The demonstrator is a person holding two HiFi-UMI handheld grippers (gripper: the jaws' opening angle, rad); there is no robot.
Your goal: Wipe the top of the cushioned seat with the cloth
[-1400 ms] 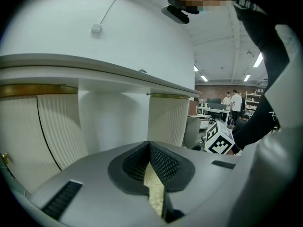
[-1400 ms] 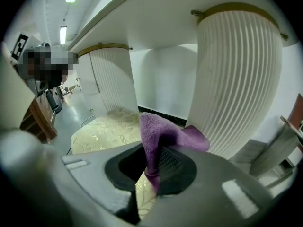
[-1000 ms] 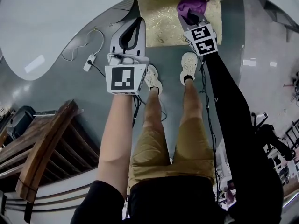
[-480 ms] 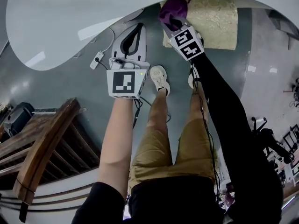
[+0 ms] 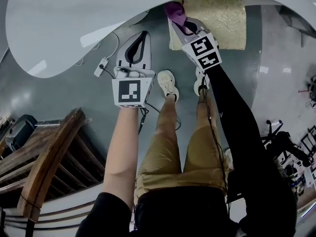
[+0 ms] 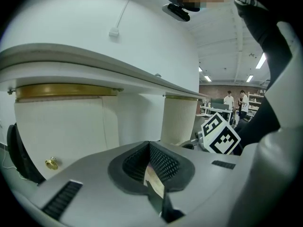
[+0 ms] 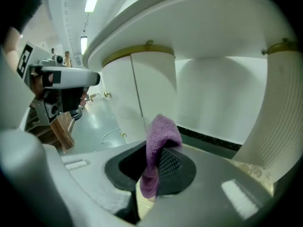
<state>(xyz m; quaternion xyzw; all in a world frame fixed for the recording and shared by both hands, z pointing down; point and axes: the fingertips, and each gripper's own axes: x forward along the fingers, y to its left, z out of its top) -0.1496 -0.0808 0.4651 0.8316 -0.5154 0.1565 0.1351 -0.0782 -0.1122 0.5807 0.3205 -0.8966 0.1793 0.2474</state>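
Right tongs (image 5: 178,19) were clamped on the purple terry cloth (image 5: 174,9). In the right gripper view the cloth was pinched between the pads, with a fold sticking out past the tips and a tail hanging down through the opening. The cloth sat at the far-left corner of the beige, gold-patterned square cushioned seat (image 5: 219,19), over its edge. No view confirmed contact with the seat top.

Left tongs (image 5: 143,34) were closed tip to tip with nothing in them. They were held over the grey floor (image 5: 74,98) just left of the seat, apart from the cloth. Left arm bare, right arm in a black sleeve (image 5: 237,117).

The person stood in tan shorts (image 5: 173,157) and pale sneakers (image 5: 167,82), toes toward the seat. A white curved desk top (image 5: 64,23) overhung the far side. A white power strip with cord (image 5: 101,64) lay on the floor left of the left tongs. Brown slatted wooden furniture (image 5: 44,167) was at lower left.
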